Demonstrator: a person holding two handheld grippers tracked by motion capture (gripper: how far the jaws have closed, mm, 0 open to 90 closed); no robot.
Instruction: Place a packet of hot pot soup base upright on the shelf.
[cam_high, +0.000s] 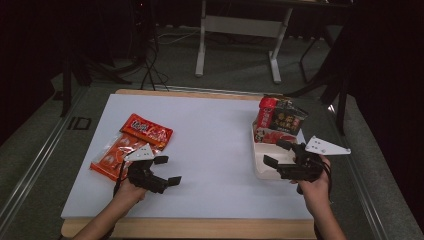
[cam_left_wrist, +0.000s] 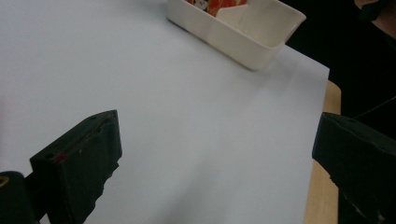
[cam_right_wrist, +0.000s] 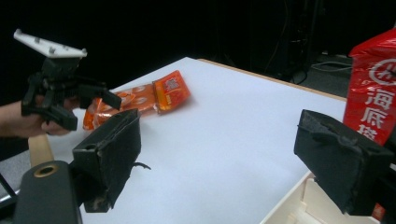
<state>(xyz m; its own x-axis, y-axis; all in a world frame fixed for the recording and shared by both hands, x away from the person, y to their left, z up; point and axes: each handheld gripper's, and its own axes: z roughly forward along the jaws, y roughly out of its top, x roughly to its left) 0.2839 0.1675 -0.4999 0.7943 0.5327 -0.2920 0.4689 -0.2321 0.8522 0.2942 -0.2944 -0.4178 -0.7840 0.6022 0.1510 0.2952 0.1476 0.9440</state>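
The left gripper (cam_high: 166, 170) is seen low over the white sheet (cam_high: 210, 150) that covers the table; its jaws are spread wide and nothing is held between them. In the left gripper view bare sheet lies between its fingers (cam_left_wrist: 79, 163), and the white tray (cam_left_wrist: 243, 39) is seen well ahead of them, near the sheet's far corner. Two orange-red snack packets (cam_high: 131, 145) lie just beside this gripper on its outer side, one overlapping the other; whether they are touched cannot be told. The right gripper (cam_high: 278, 153) is held over the near end of the white tray, jaws wide apart and empty. In the right gripper view the tray's rim (cam_right_wrist: 299, 196) is seen below and between the fingers (cam_right_wrist: 343, 158), and a red packet (cam_right_wrist: 373, 88) stands upright just behind the finger at the right of that view. In the high view a dark packet (cam_high: 287, 117) is found beside the red one at the tray's far end, beyond the fingertips.
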